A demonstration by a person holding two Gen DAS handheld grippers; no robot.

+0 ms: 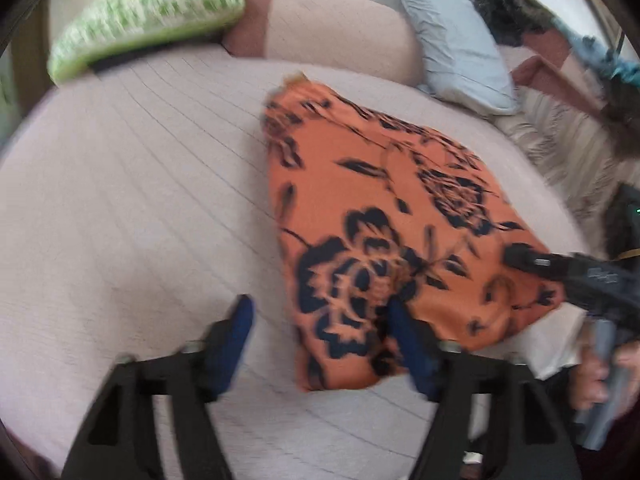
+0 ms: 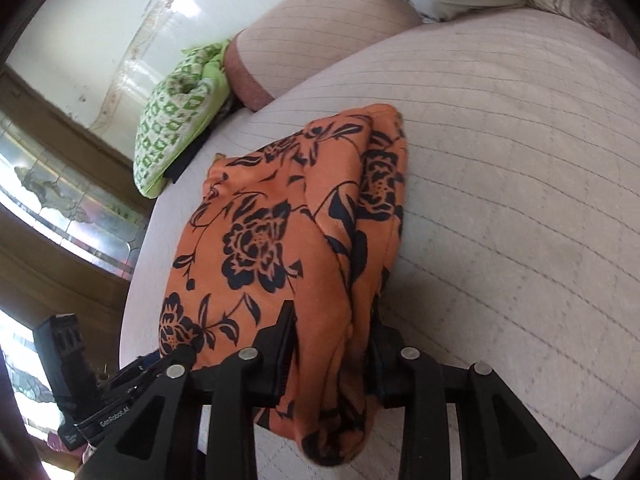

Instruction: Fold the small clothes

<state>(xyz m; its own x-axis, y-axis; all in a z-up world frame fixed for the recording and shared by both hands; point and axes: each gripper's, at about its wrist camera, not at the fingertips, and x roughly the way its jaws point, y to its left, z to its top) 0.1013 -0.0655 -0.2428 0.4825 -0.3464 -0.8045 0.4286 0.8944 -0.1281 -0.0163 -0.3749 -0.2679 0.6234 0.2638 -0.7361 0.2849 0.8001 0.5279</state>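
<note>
An orange garment (image 1: 380, 208) with a black flower print lies folded on the pale quilted bed cover (image 1: 120, 200). My left gripper (image 1: 322, 332) stands open at its near corner; the right blue finger (image 1: 408, 340) overlaps the cloth's edge and the left one is over bare cover. In the right wrist view the garment (image 2: 272, 240) bunches into a thick fold between the fingers of my right gripper (image 2: 332, 344), which is shut on it. That right gripper (image 1: 520, 256) also shows at the garment's right edge in the left wrist view, held by a hand (image 1: 600, 380).
A green-patterned pillow (image 1: 148, 16) and a pink bolster (image 1: 332, 28) lie at the head of the bed, with a blue-grey pillow (image 1: 452, 36) and a dark fluffy item (image 1: 508, 4) to the right. The bed's edge and wooden furniture (image 2: 60, 264) are at left.
</note>
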